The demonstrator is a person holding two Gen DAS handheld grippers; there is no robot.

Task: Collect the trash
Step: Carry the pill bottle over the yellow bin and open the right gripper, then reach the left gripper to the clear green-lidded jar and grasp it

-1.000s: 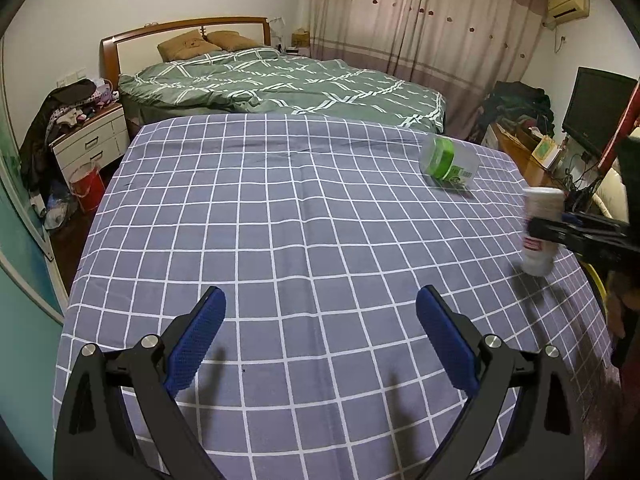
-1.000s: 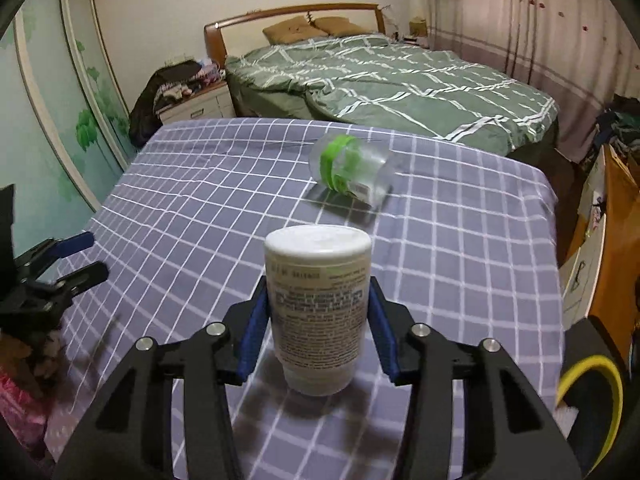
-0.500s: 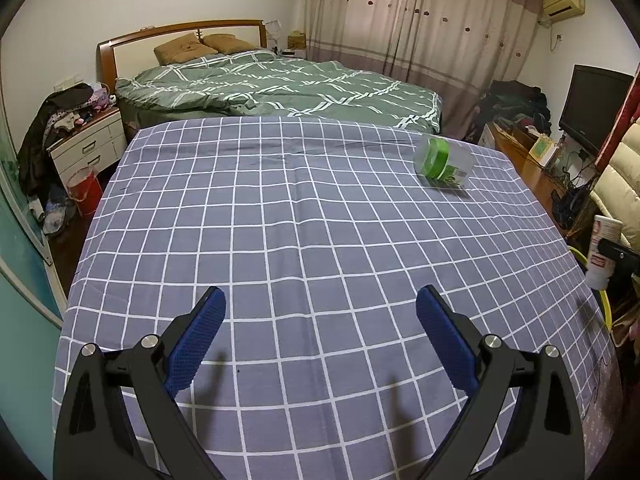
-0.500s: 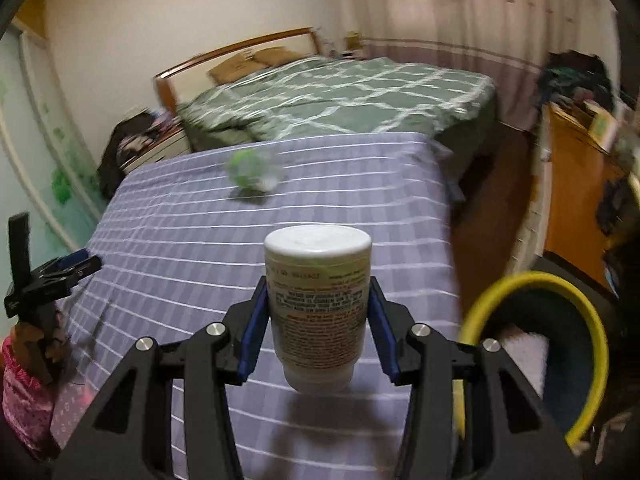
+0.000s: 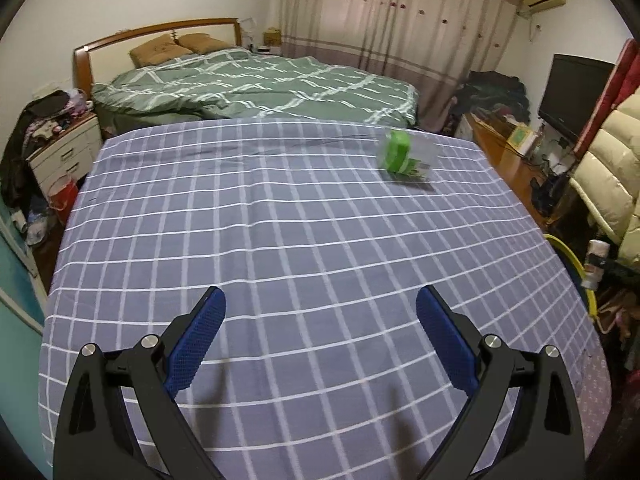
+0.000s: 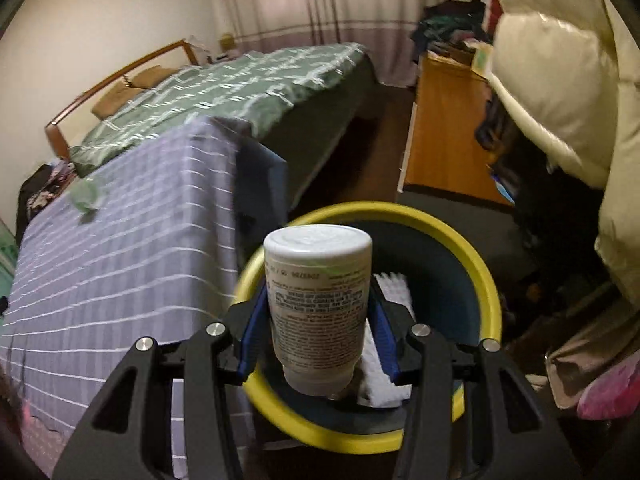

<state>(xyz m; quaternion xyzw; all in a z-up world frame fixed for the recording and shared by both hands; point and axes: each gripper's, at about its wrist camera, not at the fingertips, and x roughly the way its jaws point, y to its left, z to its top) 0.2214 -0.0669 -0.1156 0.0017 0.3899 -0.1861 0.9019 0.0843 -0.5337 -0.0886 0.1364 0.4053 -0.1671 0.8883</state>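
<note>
bin [image 6: 486, 280] floor — bottle-hidden [image 6: 318, 312]

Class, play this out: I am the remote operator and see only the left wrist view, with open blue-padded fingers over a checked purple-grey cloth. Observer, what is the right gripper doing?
Observer: The right gripper is shut on a white plastic bottle with a printed label.
Operator: Where is it holding that?
Observer: Above a round bin with a yellow rim, beside the cloth's edge.
Operator: Is the bin empty?
Observer: No, a white ridged piece lies inside.
Operator: Anything left for me?
Observer: You see it yourself: the clear jar with a green lid lies on the cloth.
</note>
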